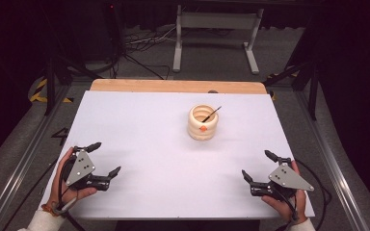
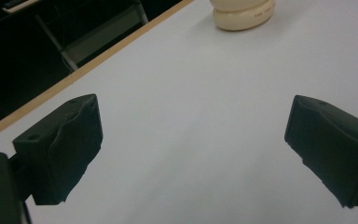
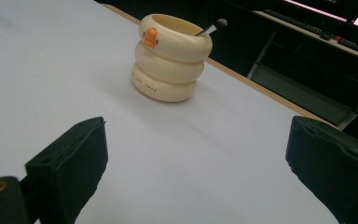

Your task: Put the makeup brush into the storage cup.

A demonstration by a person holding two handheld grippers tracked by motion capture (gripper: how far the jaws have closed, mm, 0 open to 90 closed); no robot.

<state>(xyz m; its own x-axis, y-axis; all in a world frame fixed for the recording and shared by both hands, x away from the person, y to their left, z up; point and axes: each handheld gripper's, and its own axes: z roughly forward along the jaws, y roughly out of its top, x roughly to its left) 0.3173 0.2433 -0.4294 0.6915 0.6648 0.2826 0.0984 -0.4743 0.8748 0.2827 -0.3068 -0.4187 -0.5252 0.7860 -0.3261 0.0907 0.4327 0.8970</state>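
A cream ringed cup (image 1: 203,122) with an orange mark stands upright past the middle of the white table (image 1: 164,159). A thin dark-tipped stick (image 1: 212,113) leans out of it. The same cup (image 3: 170,58) appears ahead in the right gripper view, and its base (image 2: 244,14) shows at the top of the left gripper view. My left gripper (image 1: 107,157) rests near the front left, open and empty. At the front right my right gripper (image 1: 256,166) is open too, nothing between its jaws. Both are well short of the cup.
A wooden strip (image 1: 173,86) runs along the table's far edge. Beyond it stand a white metal frame (image 1: 217,33) and cables on the floor. Dark stands flank the table on both sides.
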